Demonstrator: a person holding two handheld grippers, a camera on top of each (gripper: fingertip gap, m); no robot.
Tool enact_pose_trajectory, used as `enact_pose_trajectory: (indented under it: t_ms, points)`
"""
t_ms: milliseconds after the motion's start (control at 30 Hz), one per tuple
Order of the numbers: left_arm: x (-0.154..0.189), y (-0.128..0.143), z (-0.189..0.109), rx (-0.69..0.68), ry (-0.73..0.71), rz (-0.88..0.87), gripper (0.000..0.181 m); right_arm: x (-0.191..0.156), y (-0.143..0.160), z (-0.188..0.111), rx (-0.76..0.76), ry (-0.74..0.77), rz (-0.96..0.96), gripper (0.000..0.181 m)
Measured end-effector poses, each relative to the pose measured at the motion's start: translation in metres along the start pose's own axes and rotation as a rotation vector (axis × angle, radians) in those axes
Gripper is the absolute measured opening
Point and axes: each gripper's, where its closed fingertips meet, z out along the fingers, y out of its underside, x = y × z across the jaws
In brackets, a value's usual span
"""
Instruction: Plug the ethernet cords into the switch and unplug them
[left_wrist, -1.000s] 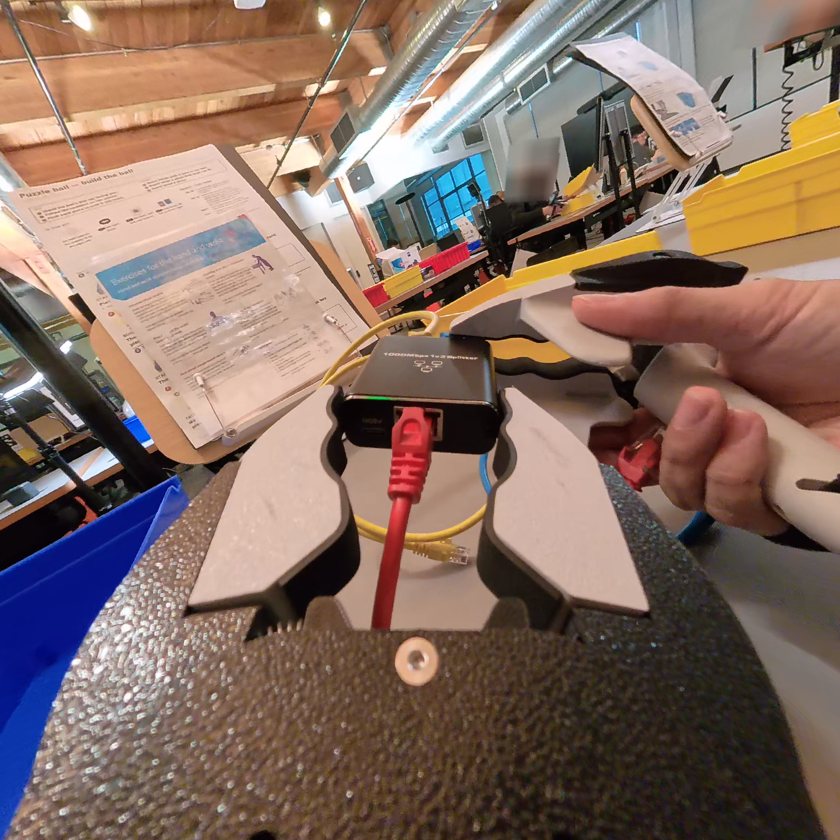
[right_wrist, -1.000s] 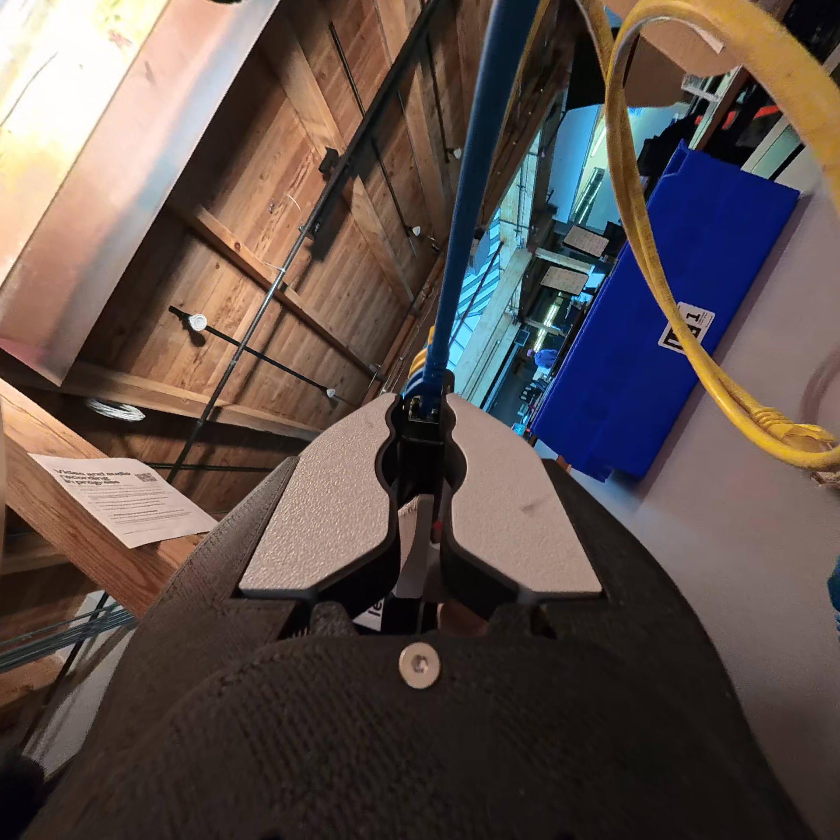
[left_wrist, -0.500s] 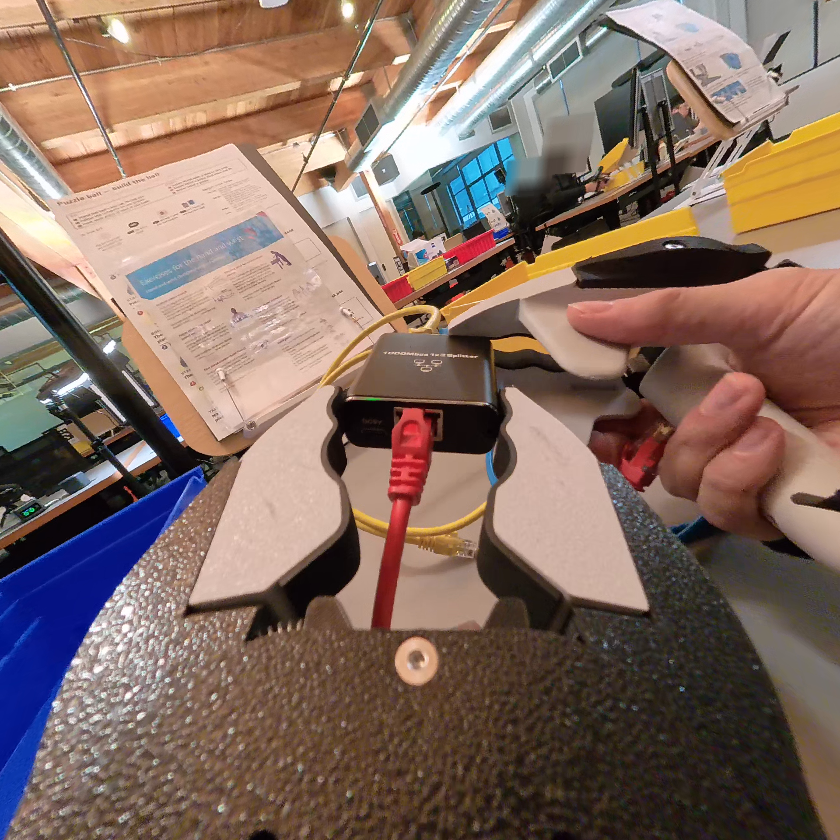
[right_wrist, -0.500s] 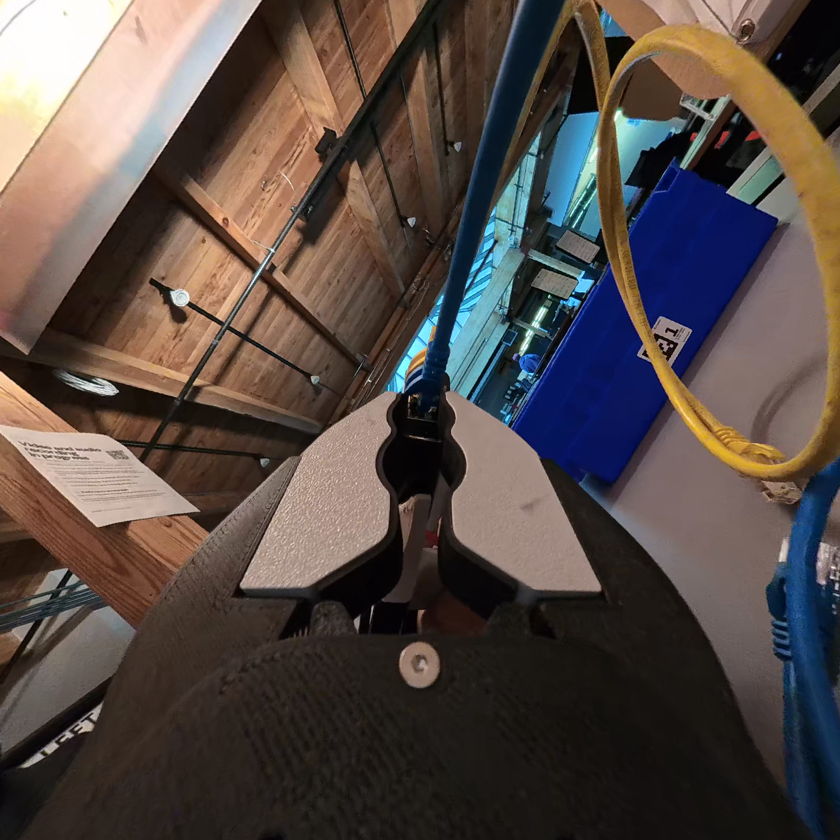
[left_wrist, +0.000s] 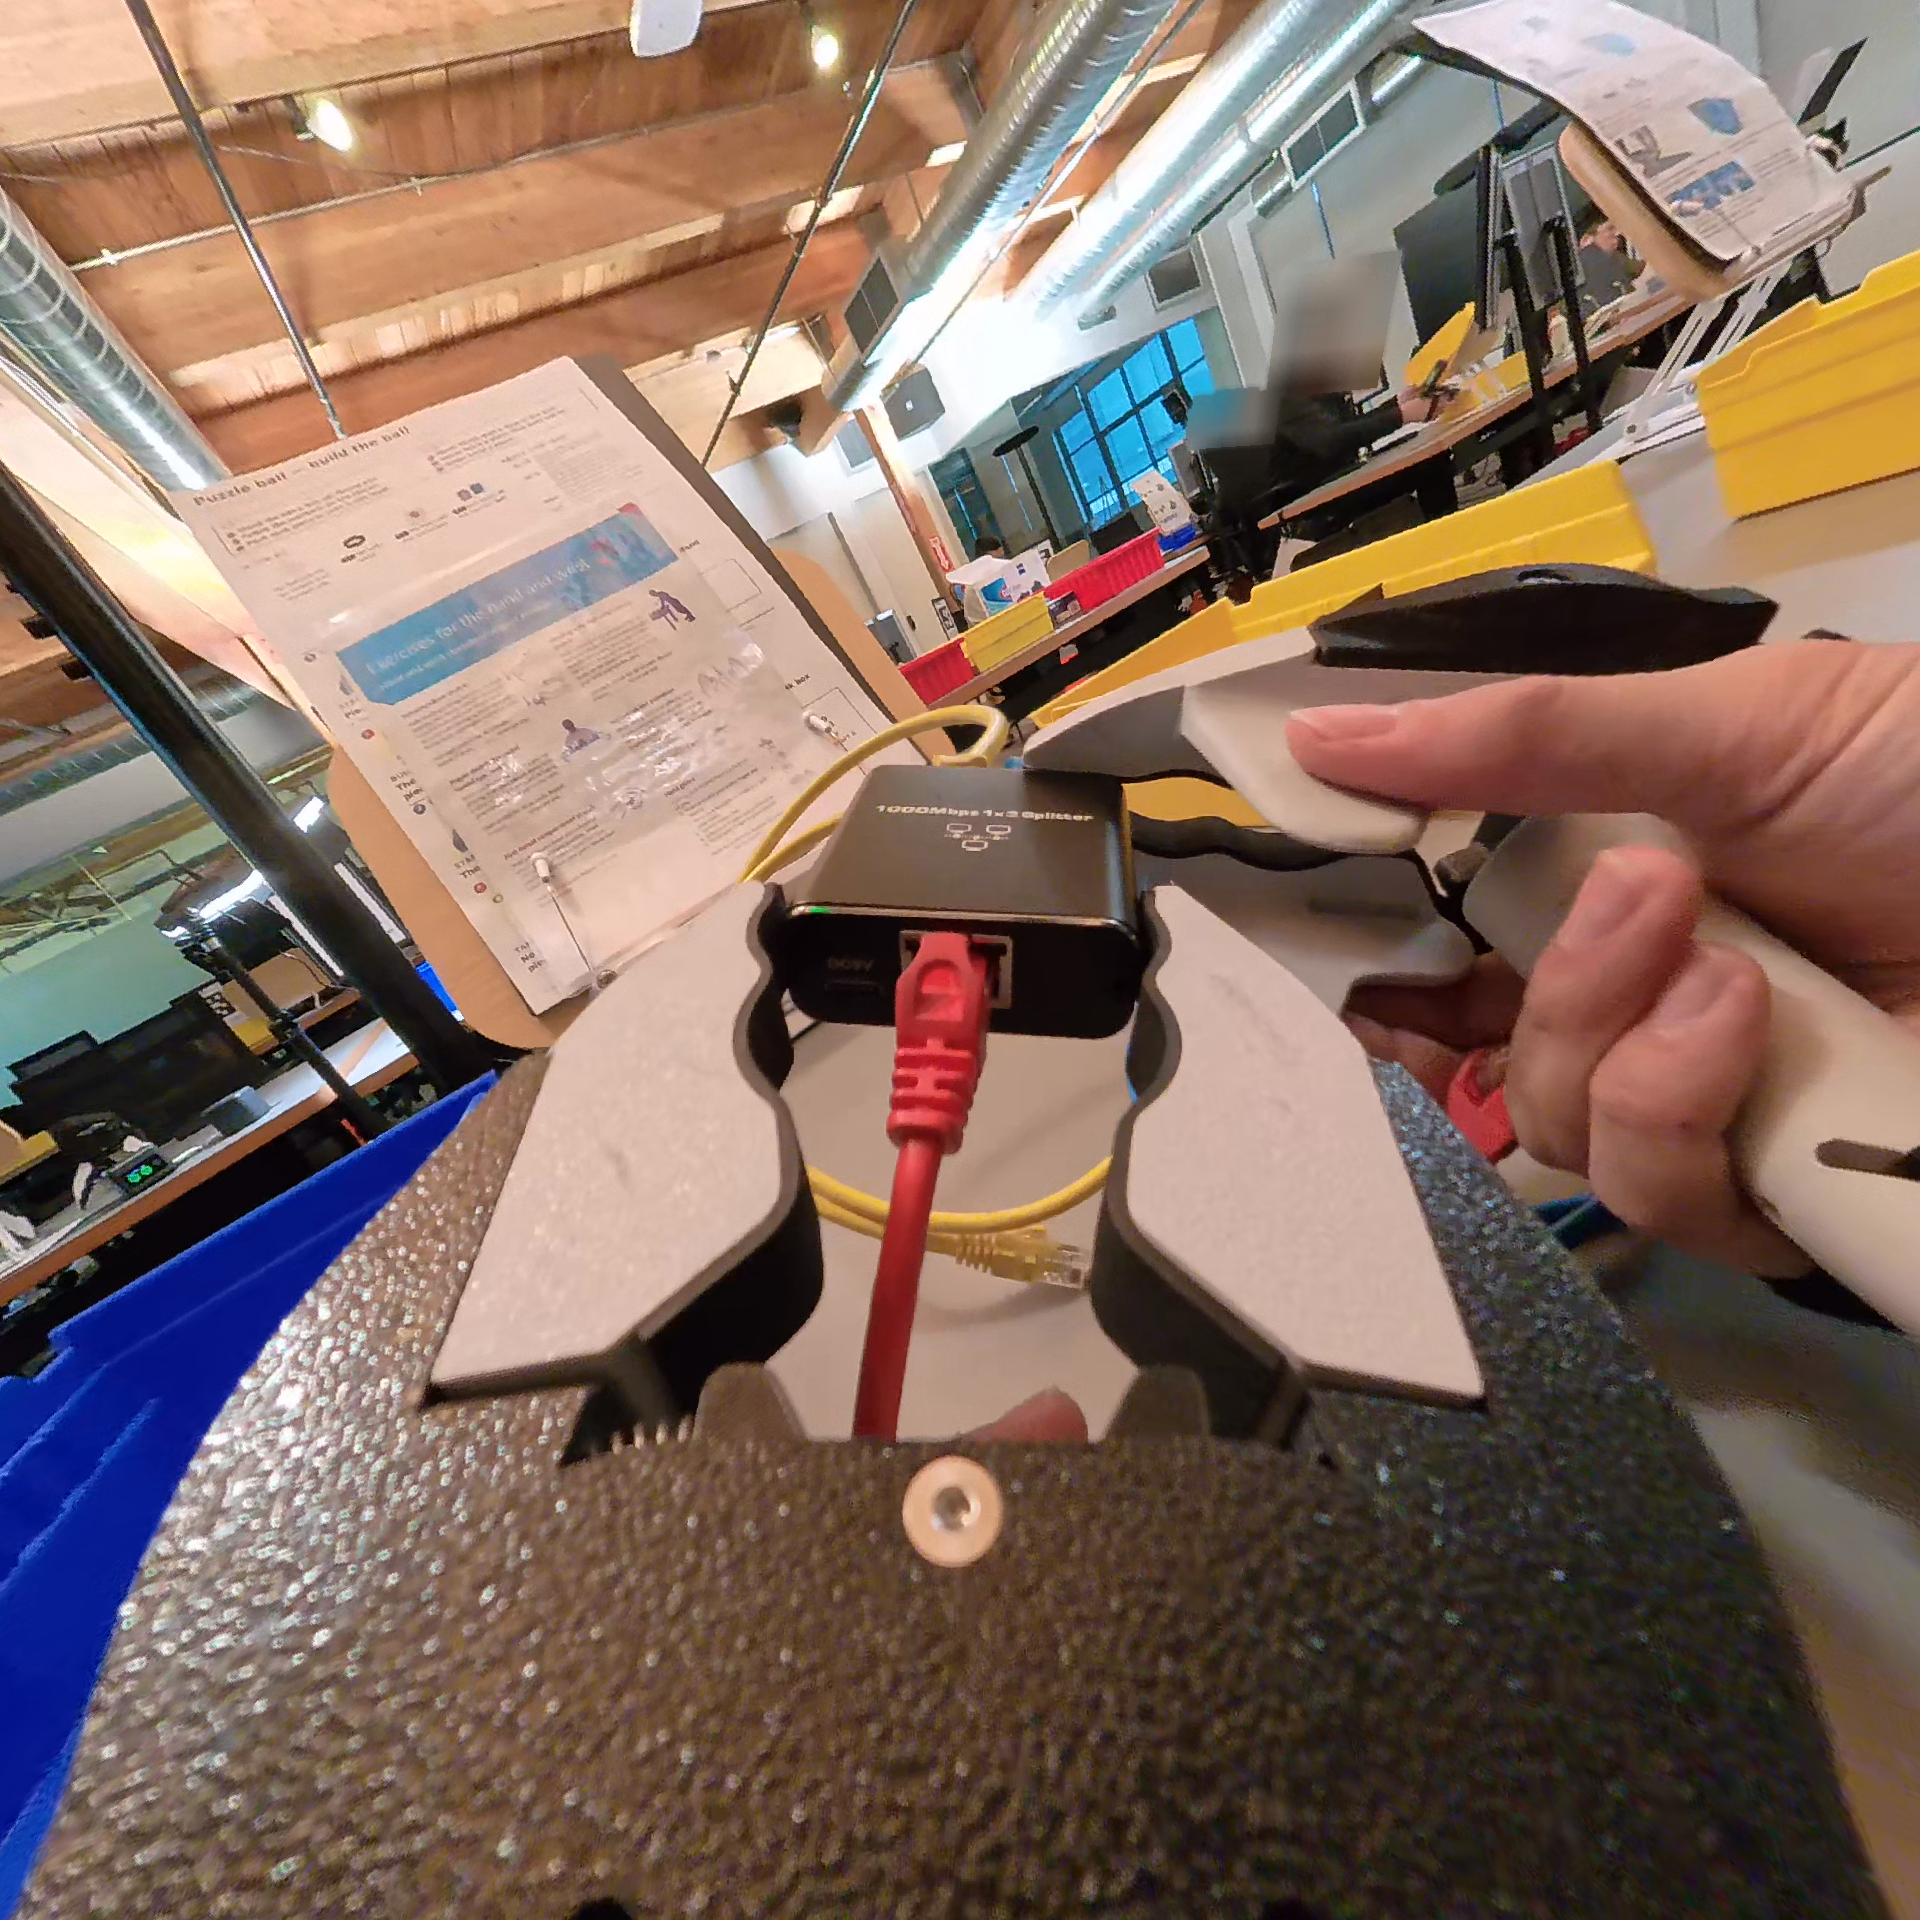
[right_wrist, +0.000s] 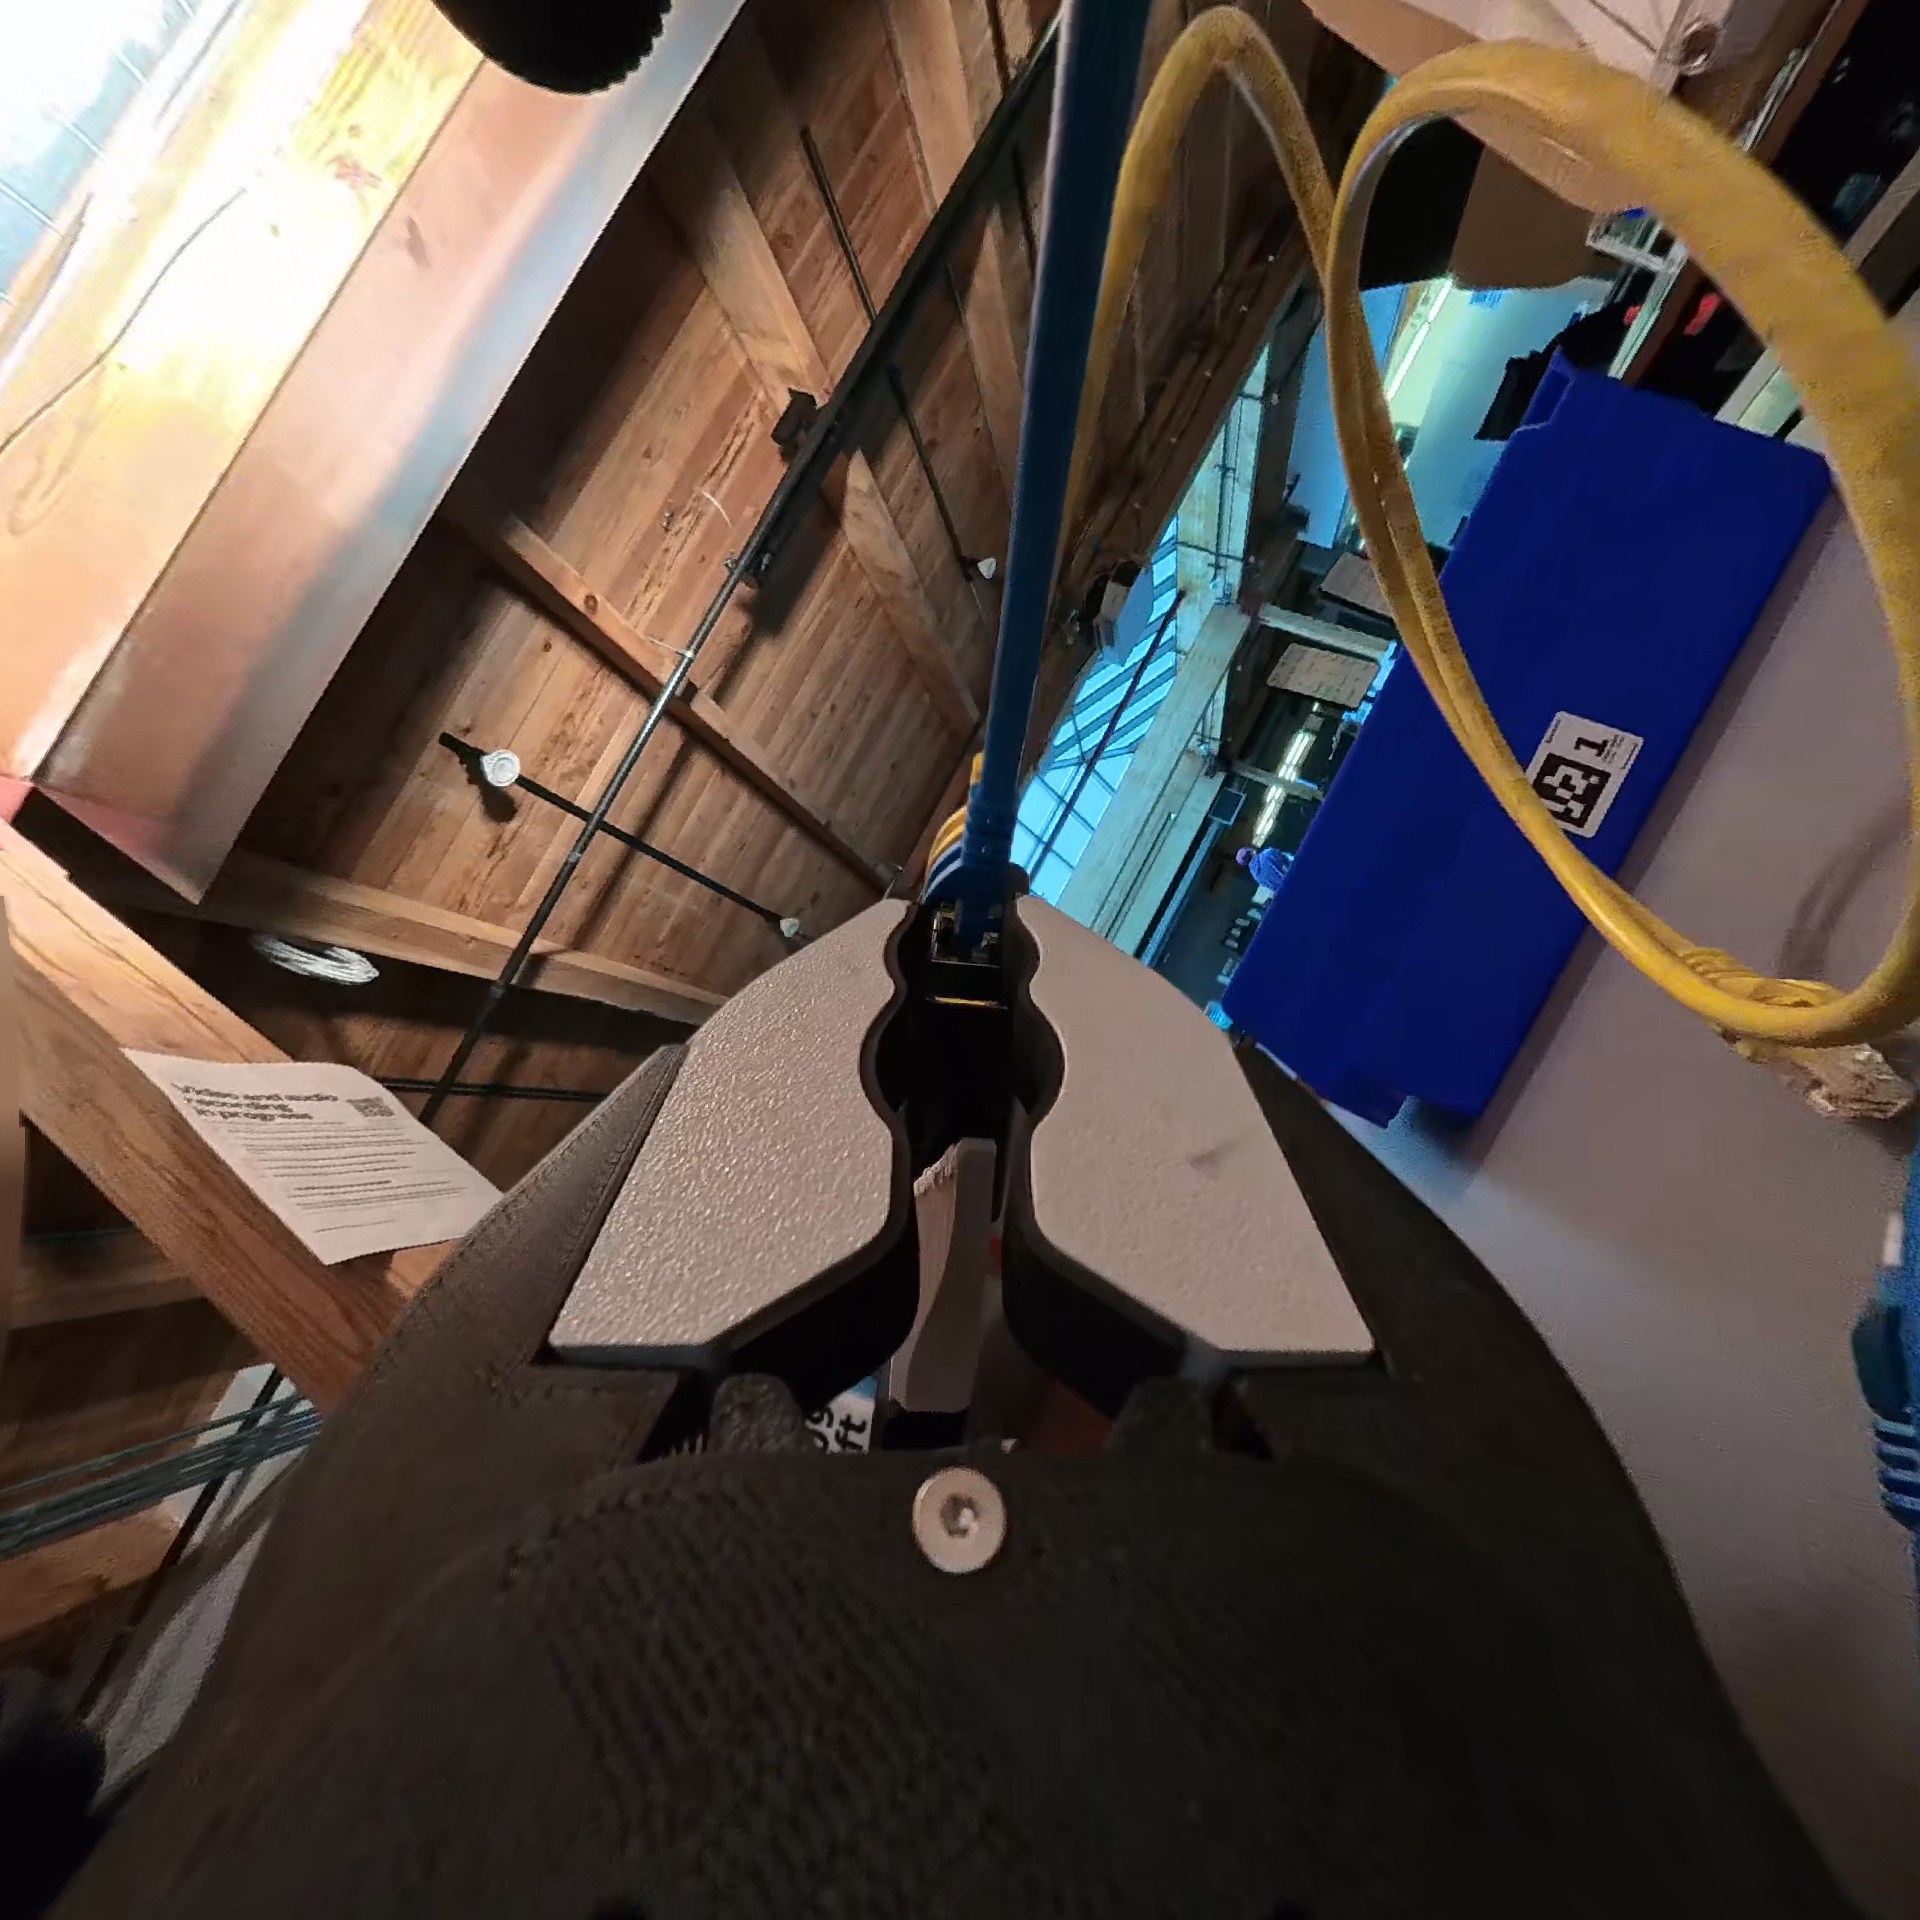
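Left gripper (left_wrist: 951, 935) clamped on black switch (left_wrist: 977, 883) with red cord (left_wrist: 914, 1143) plugged in, right gripper (right_wrist: 961, 935) pinching blue cord plug (right_wrist: 971, 894), yellow cord (right_wrist: 1455, 644) looping nearby.

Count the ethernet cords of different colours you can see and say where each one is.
3. The red ethernet cord is plugged into the black switch box. The blue ethernet cord has its plug pinched in the right gripper. The yellow ethernet cord lies loose on the grey table. Others may be hidden.

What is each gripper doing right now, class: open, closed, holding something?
Left gripper: tongs closed on the black switch, red cord plugged in.
Right gripper: tongs closed on the blue cord's plug.
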Motion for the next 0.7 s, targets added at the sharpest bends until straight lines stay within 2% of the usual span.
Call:
enact_pose_trajectory:
  t_ms: [400,700]
  points:
    - [0.001,0.007,0.002,-0.022,-0.019,-0.010,0.063,0.010,0.001,-0.002,-0.061,0.048,-0.102,0.014]
    - [-0.004,-0.004,-0.001,0.047,-0.014,0.026,0.063,-0.004,0.004,0.002,-0.126,-0.035,-0.138,0.013]
